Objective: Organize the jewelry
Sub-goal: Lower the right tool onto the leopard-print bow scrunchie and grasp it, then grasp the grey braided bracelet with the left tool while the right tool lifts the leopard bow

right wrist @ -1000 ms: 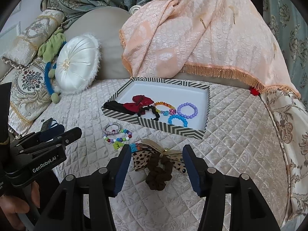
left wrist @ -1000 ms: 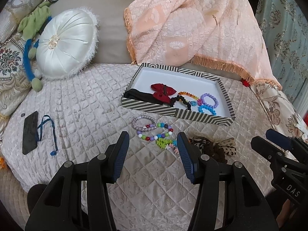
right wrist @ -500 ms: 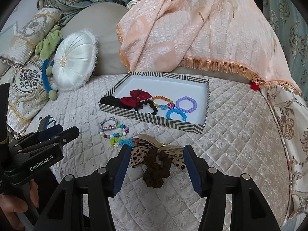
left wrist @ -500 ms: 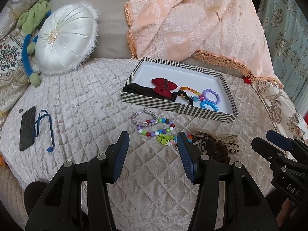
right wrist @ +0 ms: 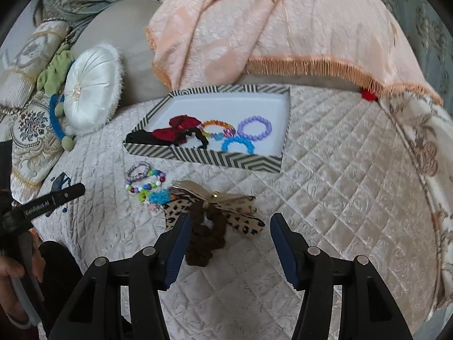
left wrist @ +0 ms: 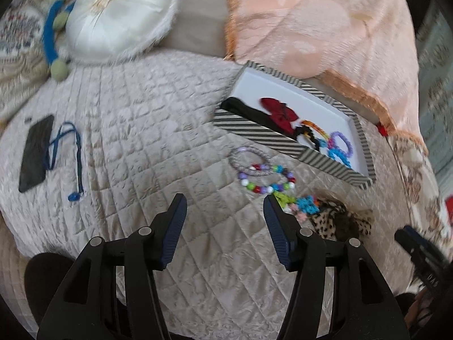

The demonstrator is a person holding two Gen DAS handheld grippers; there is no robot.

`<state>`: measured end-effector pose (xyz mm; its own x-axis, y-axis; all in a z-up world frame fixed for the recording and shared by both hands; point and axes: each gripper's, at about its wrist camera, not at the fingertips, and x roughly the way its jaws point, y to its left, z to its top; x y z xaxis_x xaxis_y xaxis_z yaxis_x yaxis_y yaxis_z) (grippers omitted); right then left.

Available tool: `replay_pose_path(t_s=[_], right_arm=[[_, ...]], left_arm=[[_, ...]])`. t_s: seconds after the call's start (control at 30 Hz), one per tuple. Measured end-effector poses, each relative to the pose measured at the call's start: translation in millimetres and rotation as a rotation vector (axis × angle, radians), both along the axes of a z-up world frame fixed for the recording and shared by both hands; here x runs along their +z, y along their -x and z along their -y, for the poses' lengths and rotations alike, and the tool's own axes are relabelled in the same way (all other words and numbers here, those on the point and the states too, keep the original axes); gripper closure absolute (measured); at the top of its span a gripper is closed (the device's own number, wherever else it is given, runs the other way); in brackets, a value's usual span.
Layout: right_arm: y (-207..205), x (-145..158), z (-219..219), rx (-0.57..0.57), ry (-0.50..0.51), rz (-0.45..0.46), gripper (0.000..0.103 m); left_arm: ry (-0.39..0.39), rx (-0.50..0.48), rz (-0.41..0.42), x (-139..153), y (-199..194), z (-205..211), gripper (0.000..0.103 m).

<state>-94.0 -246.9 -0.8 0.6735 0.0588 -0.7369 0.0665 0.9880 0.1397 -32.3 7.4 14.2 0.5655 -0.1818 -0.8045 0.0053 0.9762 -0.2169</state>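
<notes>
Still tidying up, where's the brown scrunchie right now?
In the right wrist view the brown scrunchie lies on the quilt, under the leopard bow, just ahead of the right gripper.

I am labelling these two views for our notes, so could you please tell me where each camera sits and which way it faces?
Left wrist: on the left gripper, jaws opening and empty, facing down at the quilt and beaded bracelets; its own fingers show, with the right gripper's tip at the right edge.
Right wrist: on the right gripper, open, facing down at the brown scrunchie; a hand shows lower left.
Shared: the striped tray and leopard bow.
</notes>
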Motion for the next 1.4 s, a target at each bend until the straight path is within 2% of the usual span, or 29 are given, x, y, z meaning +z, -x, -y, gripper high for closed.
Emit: replay_pose_path(t_s=[0.13,0.4,0.53,0.7,0.87,0.97,1.07,1.13,1.23,1.27,1.3,1.37,1.4], right_arm=[[-5.4,-8.7,8.8,0.007,-0.044,-0.007,0.047],[-21.9,-22.8,10.5,0.040,-0.032,-0.036,0.047],[-26.0,-28.4,20.7,0.022,-0.020,-0.045,0.047],[-31.4,-32.8,28.7,0.033,-0.055,-0.064,0.047],[-37.0,-39.6,13.3,0.113,-0.098,-0.096,0.047],[-43.1,-49.2,-2.4,0.155,-0.086,-0.126,0.047],[-51.0,-59.6,-13.2,0.153,-0.042,-0.140,0.047],[-56.1,-66.0,-15.3,0.144,-0.059,-0.137,0.047],[-59.1,-68.3,-17.7,0.139,-0.046,-0.102,0.047],[-59.1,-68.4,-17.1,0.141,-0.042,-0.095,0.050],[-59.3,-69.1,-18.0,0.141,-0.031,-0.088,0.063],[-59.6,-69.9,-17.6,0.147,-0.033,-0.080,0.070],[-59.0,-69.5,-16.6,0.149,-0.038,-0.075,0.078]], left_arm=[[0.040,0.027,-0.049,-11.5,-14.8,-13.0,0.046],[0.071,0.046,-0.115,-28.4,-49.7,-17.5,0.046],[0.065,0.037,-0.121,-31.8,-65.3,-11.8,0.046],[0.058,0.019,-0.132,-36.6,-80.6,-4.0,0.046],[0.056,0.002,-0.144,-41.4,-92.4,3.3,0.046],[0.045,-0.009,-0.155,-45.8,-99.4,8.4,0.046],[0.031,-0.025,-0.161,-49.7,-104.9,14.1,0.045],[0.010,-0.034,-0.161,-52.9,-109.9,19.5,0.045],[-0.010,-0.039,-0.167,-58.4,-117.0,24.8,0.045],[-0.012,-0.044,-0.171,-60.9,-119.1,26.3,0.045],[-0.018,-0.050,-0.177,-64.1,-121.6,28.8,0.045],[-0.034,-0.055,-0.174,-67.3,-123.9,31.0,0.045],[-0.037,-0.059,-0.162,-67.8,-124.7,32.1,0.046]])
